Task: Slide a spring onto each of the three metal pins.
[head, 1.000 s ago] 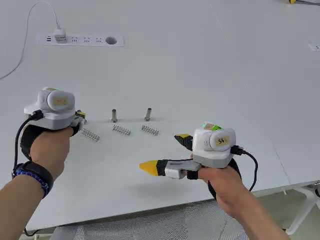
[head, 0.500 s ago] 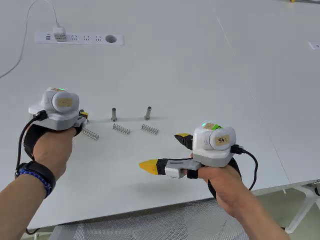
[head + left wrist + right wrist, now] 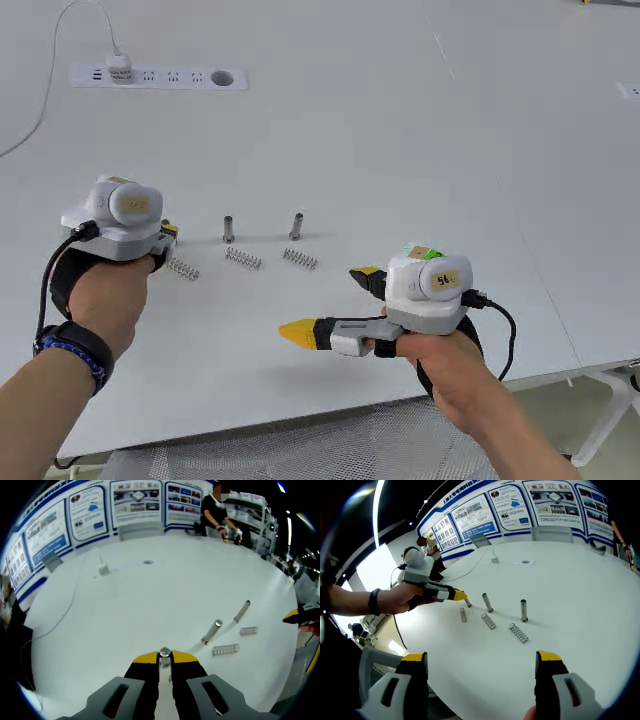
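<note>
1. Head view: three coiled springs (image 3: 243,259) in a row, centre-left, between my left gripper (image 3: 165,231) and right gripper (image 3: 332,303).
2. Left gripper view: jaws clamped on silver pin (image 3: 164,656), bottom centre.
3. Right gripper view: jaws wide, empty; springs mid-frame.

The pins (image 3: 296,227) and springs (image 3: 243,259) are shiny grey metal, and the table (image 3: 420,140) is smooth, dull white.

Head view high, angled down at table (image 3: 420,140); gripper views low, skimming it; all share pins (image 3: 296,226).
</note>
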`<state>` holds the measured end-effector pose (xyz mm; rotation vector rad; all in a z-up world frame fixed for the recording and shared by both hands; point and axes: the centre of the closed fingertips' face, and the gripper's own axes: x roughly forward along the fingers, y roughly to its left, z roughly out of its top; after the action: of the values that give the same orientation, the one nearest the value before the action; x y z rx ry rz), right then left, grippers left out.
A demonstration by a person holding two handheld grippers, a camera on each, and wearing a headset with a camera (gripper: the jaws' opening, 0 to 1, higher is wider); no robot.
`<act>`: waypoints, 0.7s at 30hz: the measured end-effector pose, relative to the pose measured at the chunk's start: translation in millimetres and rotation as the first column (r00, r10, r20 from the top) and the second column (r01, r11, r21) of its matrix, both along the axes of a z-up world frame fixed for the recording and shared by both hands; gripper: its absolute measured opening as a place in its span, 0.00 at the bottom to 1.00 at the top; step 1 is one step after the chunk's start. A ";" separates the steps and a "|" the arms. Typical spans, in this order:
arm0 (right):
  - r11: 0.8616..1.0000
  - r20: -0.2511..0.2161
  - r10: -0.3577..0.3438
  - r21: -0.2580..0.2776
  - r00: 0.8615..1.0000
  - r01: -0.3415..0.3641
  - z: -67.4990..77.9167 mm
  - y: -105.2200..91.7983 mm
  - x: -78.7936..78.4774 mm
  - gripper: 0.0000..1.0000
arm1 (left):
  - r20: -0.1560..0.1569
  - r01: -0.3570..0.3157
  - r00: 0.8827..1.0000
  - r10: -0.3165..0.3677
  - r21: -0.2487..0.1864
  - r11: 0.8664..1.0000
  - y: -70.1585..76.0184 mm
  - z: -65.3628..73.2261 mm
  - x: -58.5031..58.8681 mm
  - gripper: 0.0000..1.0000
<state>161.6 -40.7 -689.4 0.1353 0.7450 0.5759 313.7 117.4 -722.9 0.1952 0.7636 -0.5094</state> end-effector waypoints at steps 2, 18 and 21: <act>1.000 0.001 0.000 0.001 1.000 0.000 0.4 0.5 0.2 0.90 | 0.001 0.001 1.000 -0.001 0.001 1.000 -0.4 0.0 -0.1 0.08; 1.000 0.001 0.007 0.002 1.000 -0.007 -0.7 1.8 -0.1 0.90 | -0.005 0.001 1.000 -0.001 0.005 1.000 1.9 -6.3 -4.0 0.08; 1.000 0.000 0.006 0.000 1.000 -0.006 -1.3 0.9 -0.5 0.90 | -0.008 0.003 1.000 -0.003 0.009 1.000 2.9 -9.1 -6.7 0.08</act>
<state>161.1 -39.8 -690.7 0.1332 0.7452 0.5815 307.0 120.3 -732.0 0.2031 0.7736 -0.5093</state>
